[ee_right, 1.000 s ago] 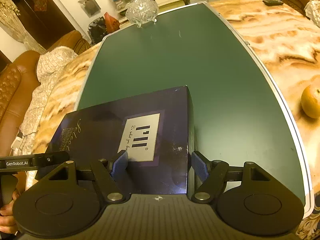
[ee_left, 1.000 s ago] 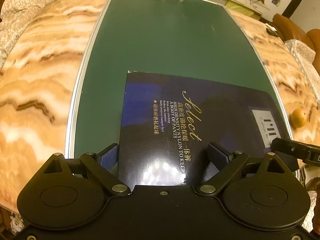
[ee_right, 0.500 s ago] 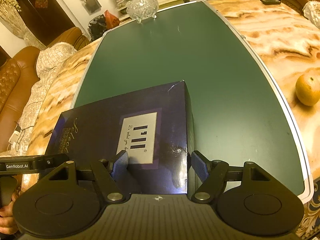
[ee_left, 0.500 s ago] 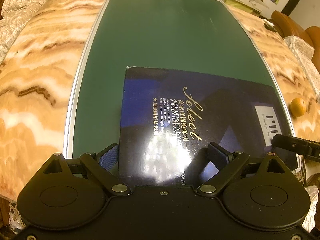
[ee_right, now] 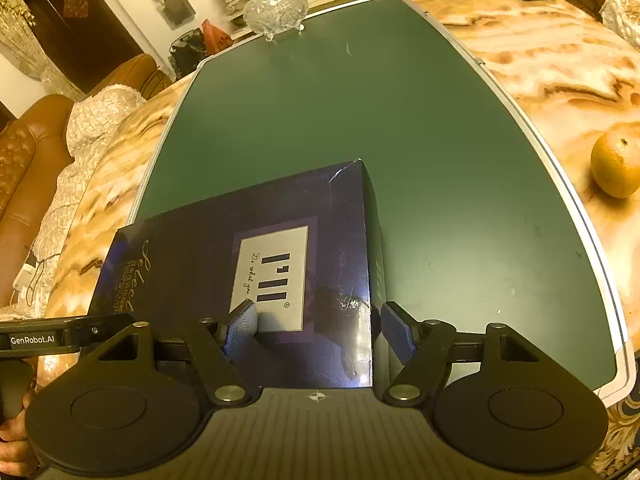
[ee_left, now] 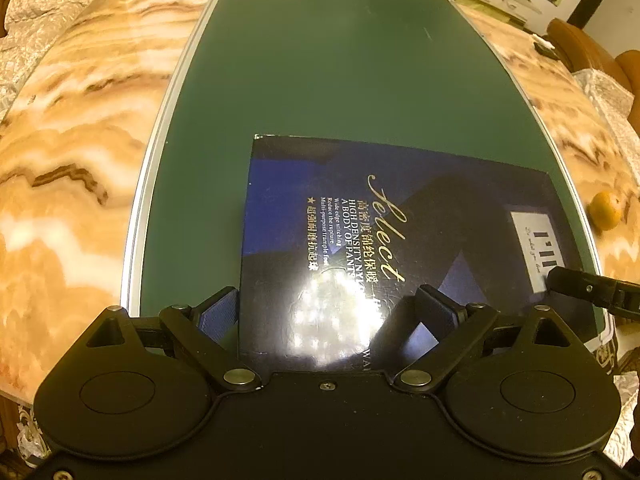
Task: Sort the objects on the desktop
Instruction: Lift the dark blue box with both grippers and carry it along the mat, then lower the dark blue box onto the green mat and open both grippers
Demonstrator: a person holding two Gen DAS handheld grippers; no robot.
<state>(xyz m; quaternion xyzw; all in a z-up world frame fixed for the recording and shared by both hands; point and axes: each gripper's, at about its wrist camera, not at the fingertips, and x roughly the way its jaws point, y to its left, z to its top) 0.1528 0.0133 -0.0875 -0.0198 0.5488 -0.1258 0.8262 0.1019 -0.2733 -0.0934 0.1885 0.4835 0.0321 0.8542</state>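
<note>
We see dark box [ee_left: 400, 240] flat on green mat [ee_left: 320, 80], near its front edge. Left gripper [ee_left: 328, 308] and right gripper [ee_right: 316, 328] both spread, straddling box's near corners. Orange [ee_right: 616, 164] on marble table [ee_left: 80, 120] right of mat; glass bowl [ee_right: 276, 10] at far edge. Mat beyond box open.

A flat, glossy dark-blue box [ee_left: 400, 240] lies face up on the green mat [ee_left: 340, 80], near the mat's near edge and towards its right side. Its lid bears gold script reading "Select", lines of gold Chinese and English print, and a pale label [ee_right: 272, 276] with black bars close to its right end. An orange [ee_right: 616, 164] sits on the marble tabletop [ee_right: 560, 60] just beyond the mat's right edge, well apart from the box.
</note>
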